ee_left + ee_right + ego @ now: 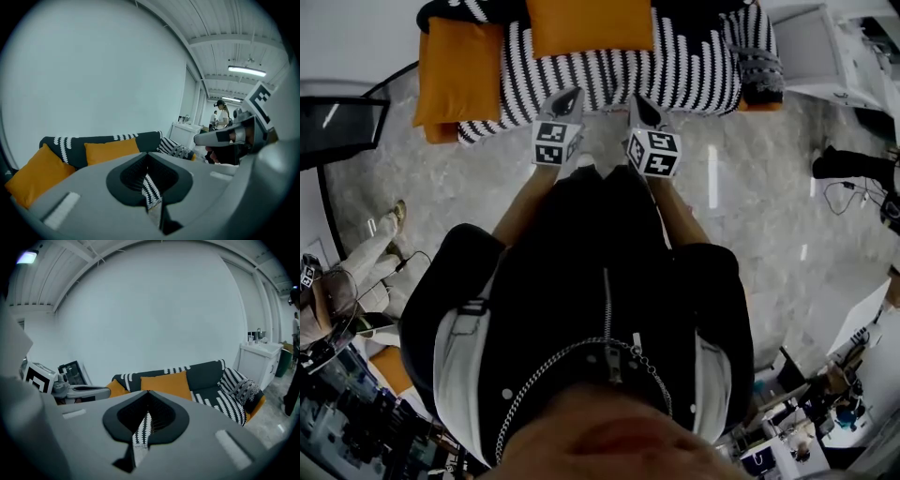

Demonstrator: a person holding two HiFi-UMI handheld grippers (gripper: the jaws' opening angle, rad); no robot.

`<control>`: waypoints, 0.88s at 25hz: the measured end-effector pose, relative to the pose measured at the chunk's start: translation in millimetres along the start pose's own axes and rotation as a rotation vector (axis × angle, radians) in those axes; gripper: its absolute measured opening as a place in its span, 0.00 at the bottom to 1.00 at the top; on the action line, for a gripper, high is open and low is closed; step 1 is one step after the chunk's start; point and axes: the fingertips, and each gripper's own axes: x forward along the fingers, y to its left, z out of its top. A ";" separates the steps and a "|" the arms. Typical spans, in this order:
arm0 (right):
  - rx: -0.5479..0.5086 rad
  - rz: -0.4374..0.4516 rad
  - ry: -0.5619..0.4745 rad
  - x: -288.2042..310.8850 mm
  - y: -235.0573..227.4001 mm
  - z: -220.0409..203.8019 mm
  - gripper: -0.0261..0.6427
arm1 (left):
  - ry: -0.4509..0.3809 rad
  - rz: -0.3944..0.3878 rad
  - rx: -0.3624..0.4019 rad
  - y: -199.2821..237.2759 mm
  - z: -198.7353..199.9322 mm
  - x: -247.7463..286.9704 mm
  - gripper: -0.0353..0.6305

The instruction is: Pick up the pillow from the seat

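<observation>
A sofa (675, 66) with a black-and-white striped cover stands ahead. One orange pillow (591, 26) leans at the middle of its back, and another orange pillow (457, 70) sits at its left end. My left gripper (567, 101) and right gripper (645, 108) are side by side just in front of the seat's edge, both shut and empty. In the left gripper view the shut left gripper (148, 154) points at the middle orange pillow (111, 151). The right gripper (148, 392) faces that same pillow (166, 383) from a distance.
A grey patterned cushion (759, 66) lies at the sofa's right end. A white cabinet (258, 359) stands right of the sofa and a dark screen (342, 122) to its left. A seated person (375, 272) is at my left. Cables (853, 187) lie on the marble floor.
</observation>
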 end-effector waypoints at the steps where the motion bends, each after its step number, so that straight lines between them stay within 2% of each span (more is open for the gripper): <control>1: -0.001 0.001 -0.002 1.9 1.3 1.6 0.04 | -0.001 0.002 -0.002 3.0 0.8 0.7 0.07; 12: 0.000 0.007 0.005 11.1 -6.9 11.7 0.04 | -0.001 0.011 0.011 3.8 10.2 11.8 0.07; 19: -0.027 0.065 0.011 30.5 10.8 22.5 0.04 | 0.001 0.064 0.017 24.6 21.3 3.6 0.07; 22: -0.033 0.086 -0.001 41.9 5.2 34.2 0.04 | 0.000 0.079 0.019 28.4 27.7 17.6 0.07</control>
